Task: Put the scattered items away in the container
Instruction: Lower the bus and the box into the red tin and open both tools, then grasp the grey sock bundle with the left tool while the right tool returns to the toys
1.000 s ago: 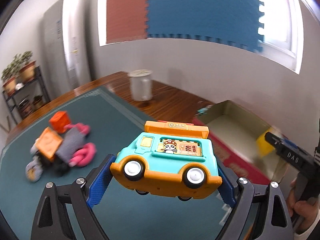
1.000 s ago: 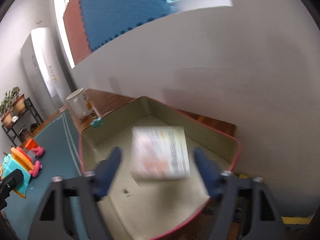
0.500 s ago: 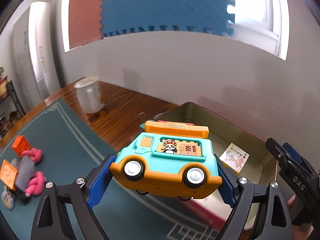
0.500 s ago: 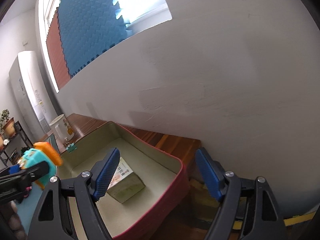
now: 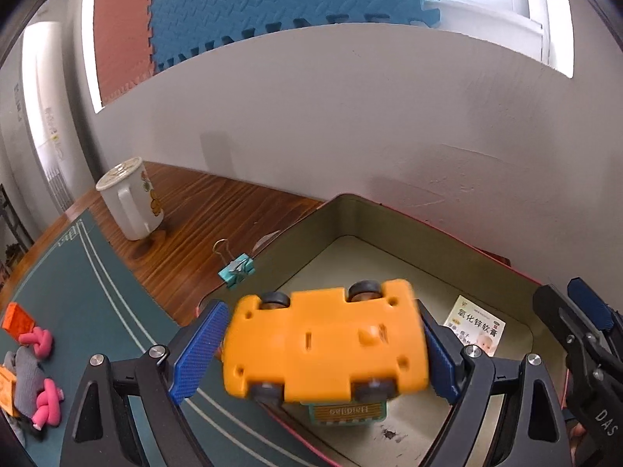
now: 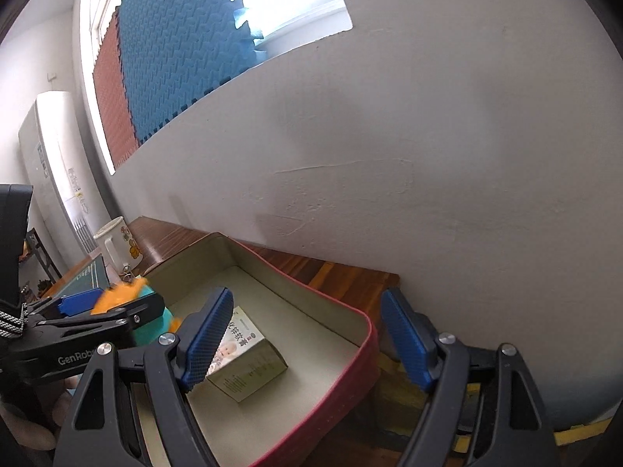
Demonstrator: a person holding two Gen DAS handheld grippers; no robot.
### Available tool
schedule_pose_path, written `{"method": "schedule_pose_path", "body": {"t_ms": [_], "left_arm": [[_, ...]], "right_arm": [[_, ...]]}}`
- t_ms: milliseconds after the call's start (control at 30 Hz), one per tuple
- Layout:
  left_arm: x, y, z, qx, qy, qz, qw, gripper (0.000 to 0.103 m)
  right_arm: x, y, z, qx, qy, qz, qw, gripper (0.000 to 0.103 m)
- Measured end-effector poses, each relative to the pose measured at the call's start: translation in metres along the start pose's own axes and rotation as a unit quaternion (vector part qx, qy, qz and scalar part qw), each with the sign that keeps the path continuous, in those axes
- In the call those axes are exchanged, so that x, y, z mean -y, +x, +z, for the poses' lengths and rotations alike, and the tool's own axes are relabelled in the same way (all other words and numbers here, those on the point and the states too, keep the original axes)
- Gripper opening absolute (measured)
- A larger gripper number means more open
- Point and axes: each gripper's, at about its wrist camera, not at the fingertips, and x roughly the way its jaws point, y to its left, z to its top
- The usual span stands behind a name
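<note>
On the far left of your green mat (image 5: 78, 292), a loose heap still waits: pink knotted ropes (image 5: 37, 344), a grey pouch (image 5: 27, 369) and an orange block (image 5: 17, 317). Past the mug (image 5: 130, 198) and the teal binder clip (image 5: 236, 270), your left tool (image 5: 311, 354) sits over the near corner of the container (image 5: 428, 229). The toy car (image 5: 325, 344) between its blue pads is blurred and belly-up, orange underside and four dark wheels facing the camera, teal body below. I cannot tell whether the pads grip it or have let go.

The risk, as I judge it: the car is close to the red rim, so it could clip the edge and tumble onto the tabletop, or land on the small printed box (image 5: 476, 325) already lying inside.

Your right tool (image 6: 301, 344) stands wide and empty above the container's right side, near enough to the left tool to collide if you hurry.
</note>
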Motion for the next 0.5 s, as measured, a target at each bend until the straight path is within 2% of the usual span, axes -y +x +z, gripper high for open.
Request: {"method": "schedule_pose_path", "body": {"t_ms": [167,500], "left_arm": [[-0.009,-0.018,0.0,0.023,0.002,0.006,0.9997,0.093],[-0.068,-0.053,-0.029,0.018,-0.062,0.027,0.9976,0.093]], "right_arm": [[-0.006,0.001,-0.001,-0.001,0.001,0.001,1.0,0.081],[-0.043,-0.013,-0.004,0.008,-0.024,0.027,0.999,0.081]]}}
